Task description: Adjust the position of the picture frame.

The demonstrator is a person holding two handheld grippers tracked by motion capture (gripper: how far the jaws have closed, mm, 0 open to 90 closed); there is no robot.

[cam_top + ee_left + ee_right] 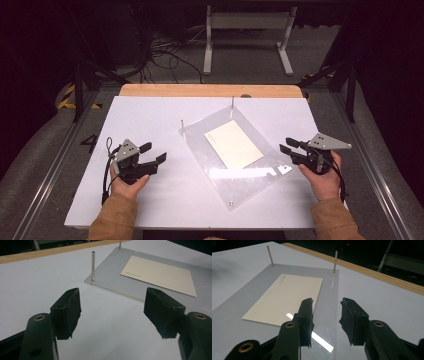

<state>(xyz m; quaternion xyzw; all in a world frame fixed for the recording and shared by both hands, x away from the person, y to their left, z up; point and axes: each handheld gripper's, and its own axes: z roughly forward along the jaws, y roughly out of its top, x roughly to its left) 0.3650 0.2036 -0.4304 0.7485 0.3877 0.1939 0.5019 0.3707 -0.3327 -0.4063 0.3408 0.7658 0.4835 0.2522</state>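
Observation:
A clear plastic plate [240, 185] lies at an angle on the white table, with a cream card [233, 143] resting flat on it. Two thin metal pins [232, 102] stand upright at its far corners. My left gripper [155, 152] hovers over bare table left of the plate, open, with nothing between its jaws. The left gripper view has the open gripper [112, 312] facing one pin [93, 266] and the card [158, 275]. My right gripper [285, 145] is at the plate's right edge, open and holding nothing. In the right gripper view the gripper [327, 315] looks along that edge, the card [284, 298] to its left.
The white tabletop [150, 115] ends in a wooden strip [210, 90] at the far side. Beyond it, a white frame stand [247, 37] and cables sit on the dark floor. Metal rails run along both sides of the table.

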